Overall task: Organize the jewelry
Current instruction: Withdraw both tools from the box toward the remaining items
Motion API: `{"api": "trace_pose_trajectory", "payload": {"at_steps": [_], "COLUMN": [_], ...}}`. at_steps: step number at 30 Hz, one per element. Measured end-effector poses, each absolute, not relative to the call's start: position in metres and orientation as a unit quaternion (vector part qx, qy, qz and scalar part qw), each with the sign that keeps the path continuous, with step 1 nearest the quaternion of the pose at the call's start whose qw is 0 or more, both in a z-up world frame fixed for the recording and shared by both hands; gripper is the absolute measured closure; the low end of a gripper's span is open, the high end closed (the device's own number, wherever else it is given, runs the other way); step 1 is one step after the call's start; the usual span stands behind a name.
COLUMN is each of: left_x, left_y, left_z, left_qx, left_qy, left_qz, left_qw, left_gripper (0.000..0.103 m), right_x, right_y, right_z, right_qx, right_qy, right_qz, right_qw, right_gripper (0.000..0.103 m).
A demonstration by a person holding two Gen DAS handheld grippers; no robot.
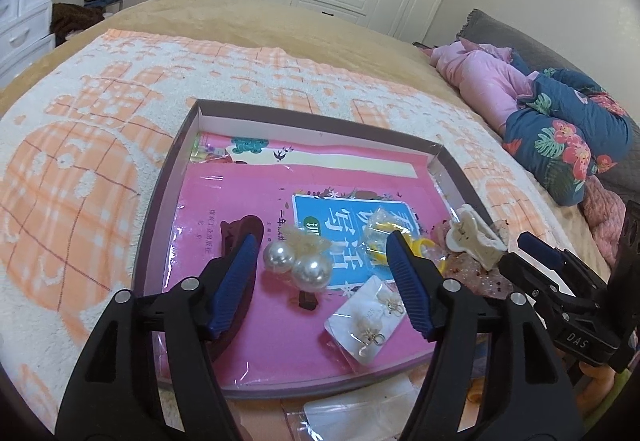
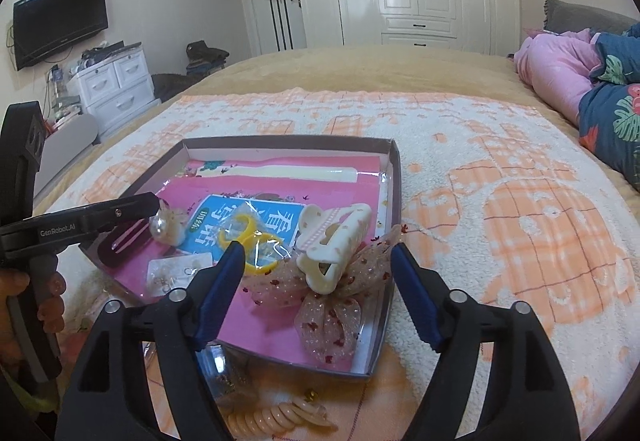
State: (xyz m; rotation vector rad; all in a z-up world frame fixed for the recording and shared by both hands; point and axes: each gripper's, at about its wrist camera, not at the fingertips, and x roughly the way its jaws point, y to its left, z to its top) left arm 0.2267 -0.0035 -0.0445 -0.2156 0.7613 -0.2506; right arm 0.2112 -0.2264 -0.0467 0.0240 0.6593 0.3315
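A shallow grey box (image 1: 168, 177) lies on the bed, lined with a pink book. In it are a double-pearl hair piece (image 1: 298, 261), a card of earrings (image 1: 370, 317), a bagged yellow ring (image 1: 384, 237), a dark brown clip (image 1: 240, 229) and a cream claw clip (image 1: 476, 241). My left gripper (image 1: 322, 253) is open, its fingers on either side of the pearls and not touching them. My right gripper (image 2: 318, 253) is open too. Between its fingers, untouched, the cream claw clip (image 2: 334, 241) rests on a sheer sequinned bow (image 2: 328, 305).
A coiled peach hair tie (image 2: 276, 417) and a clear bag lie on the orange-and-white blanket (image 2: 520, 241) in front of the box (image 2: 394, 177). A rolled pink quilt (image 2: 556, 73) and a floral quilt (image 2: 612, 121) lie at the right. A wardrobe, drawers and a TV stand beyond the bed.
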Motion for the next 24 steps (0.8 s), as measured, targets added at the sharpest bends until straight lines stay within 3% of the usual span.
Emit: {"api": "trace_pose_trajectory", "payload": {"at_steps": [14, 24], "left_x": [0.197, 0.174], "left_y": [0.007, 0.013], "left_z": [-0.016, -0.004], "left_qx": [-0.122, -0.120], "left_qy": [0.323, 0.308], "left_qz": [-0.128, -0.124], "left_qw": [0.930, 0.936], "left_gripper": [0.012, 0.012], "right_x": [0.185, 0.165], "right_y": [-0.238, -0.244], "right_z": [-0.023, -0.019], "right_qx": [0.021, 0.018], "right_qy": [0.272, 0.262], "right_qz": [0.157, 0.151], "right_qw": [0.949, 0.953], "right_gripper": [0.018, 0.017]}}
